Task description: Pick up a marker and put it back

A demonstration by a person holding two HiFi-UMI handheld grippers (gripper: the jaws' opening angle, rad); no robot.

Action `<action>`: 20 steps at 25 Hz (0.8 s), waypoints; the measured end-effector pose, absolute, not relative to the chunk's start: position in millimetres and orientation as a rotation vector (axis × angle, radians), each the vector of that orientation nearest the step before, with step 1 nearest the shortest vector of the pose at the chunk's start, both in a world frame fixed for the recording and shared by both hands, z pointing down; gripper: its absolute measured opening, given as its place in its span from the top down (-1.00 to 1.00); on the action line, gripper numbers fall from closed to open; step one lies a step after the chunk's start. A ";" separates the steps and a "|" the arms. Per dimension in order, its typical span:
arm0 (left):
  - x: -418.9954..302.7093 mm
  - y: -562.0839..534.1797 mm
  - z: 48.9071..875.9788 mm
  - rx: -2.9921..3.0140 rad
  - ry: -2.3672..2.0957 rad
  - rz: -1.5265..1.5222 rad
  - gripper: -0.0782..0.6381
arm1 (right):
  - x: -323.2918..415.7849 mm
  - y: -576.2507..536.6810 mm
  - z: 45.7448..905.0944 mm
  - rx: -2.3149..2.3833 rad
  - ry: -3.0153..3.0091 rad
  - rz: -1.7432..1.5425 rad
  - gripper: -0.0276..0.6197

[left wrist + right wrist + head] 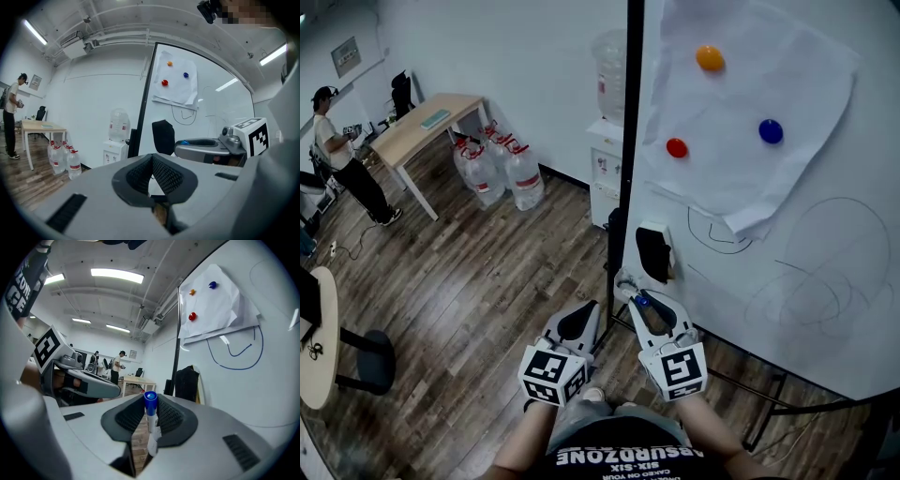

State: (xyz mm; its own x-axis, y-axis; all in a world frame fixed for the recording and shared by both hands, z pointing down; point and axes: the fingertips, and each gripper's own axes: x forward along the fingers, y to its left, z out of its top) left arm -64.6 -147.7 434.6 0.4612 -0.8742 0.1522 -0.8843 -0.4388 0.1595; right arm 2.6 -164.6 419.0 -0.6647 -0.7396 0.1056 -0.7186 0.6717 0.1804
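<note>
The left gripper's grey plastic jaws stand together, their black ribbed pads meeting at the tip with nothing between them. Just beyond, to the right, the grey right gripper lies level, a blue-capped marker showing at its tip. Behind, a white whiteboard carries a black eraser and a white paper sheet under 3 round magnets. A person stands far left by a wooden table.

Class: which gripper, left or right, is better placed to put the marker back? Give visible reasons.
Right. The right gripper has its jaws shut on the blue-capped marker and is nearer the whiteboard; the left gripper holds nothing.
</note>
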 end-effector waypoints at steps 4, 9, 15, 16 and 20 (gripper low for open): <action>-61.6 -145.5 434.8 2.495 -1.524 0.073 0.76 | 10.8 -156.2 414.8 1.191 -2.726 -0.182 0.68; -57.0 -142.1 433.4 2.502 -1.520 0.076 0.76 | 24.2 -146.8 417.3 1.202 -2.712 -0.158 0.68; -47.2 -137.7 437.6 2.509 -1.495 0.090 0.76 | 26.8 -132.2 420.6 1.157 -2.737 -0.129 0.68; -45.1 -136.9 438.1 2.511 -1.489 0.091 0.76 | 27.1 -129.8 421.3 1.148 -2.740 -0.122 0.68; -37.0 -132.7 439.5 2.519 -1.462 0.099 0.76 | 30.6 -122.2 425.0 1.134 -2.741 -0.092 0.68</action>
